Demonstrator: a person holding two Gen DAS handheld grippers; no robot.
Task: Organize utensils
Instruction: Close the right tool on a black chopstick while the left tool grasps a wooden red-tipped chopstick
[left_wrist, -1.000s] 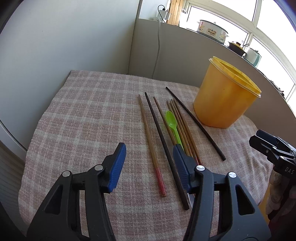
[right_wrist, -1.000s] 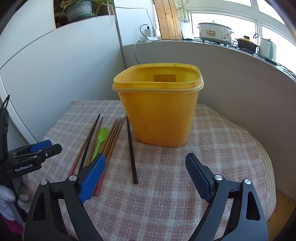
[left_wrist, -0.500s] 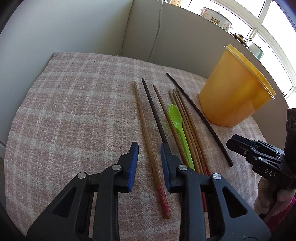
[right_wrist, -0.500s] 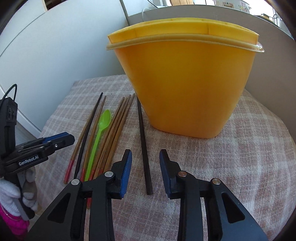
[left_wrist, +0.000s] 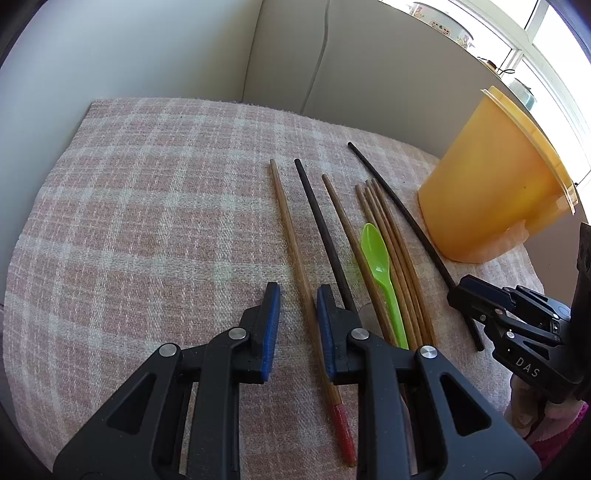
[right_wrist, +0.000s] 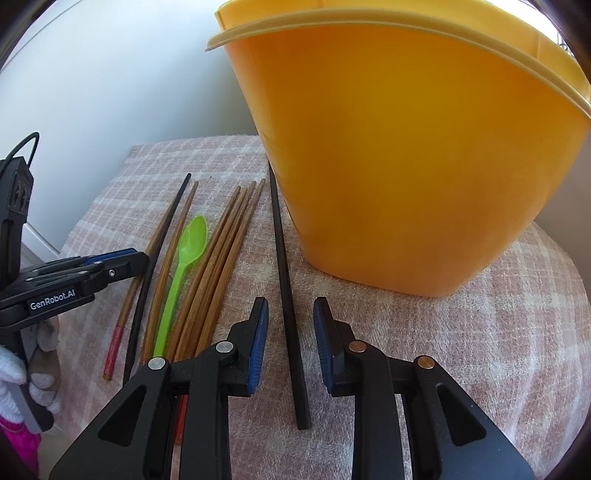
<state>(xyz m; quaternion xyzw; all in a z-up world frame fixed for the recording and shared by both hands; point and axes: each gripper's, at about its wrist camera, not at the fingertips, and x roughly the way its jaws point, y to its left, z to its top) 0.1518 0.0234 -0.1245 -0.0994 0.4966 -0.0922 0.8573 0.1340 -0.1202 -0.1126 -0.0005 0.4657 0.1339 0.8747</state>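
Several chopsticks and a green spoon lie side by side on a plaid cloth, left of a yellow container. My left gripper hangs low over the leftmost brown chopstick with a red end. Its jaws are closing with that chopstick between them, and a gap shows on both sides. My right gripper straddles the black chopstick lying beside the container. These jaws are closing too, and the pads stand clear of the stick.
The container stands tall close to the right gripper. A second black chopstick and a bundle of brown ones lie between the two grippers. Pale wall panels close off the back and left. A gloved hand holds the left gripper.
Both grippers have come forward and down toward the chopsticks. Their jaws have narrowed from wide apart to a small gap, each around one chopstick.
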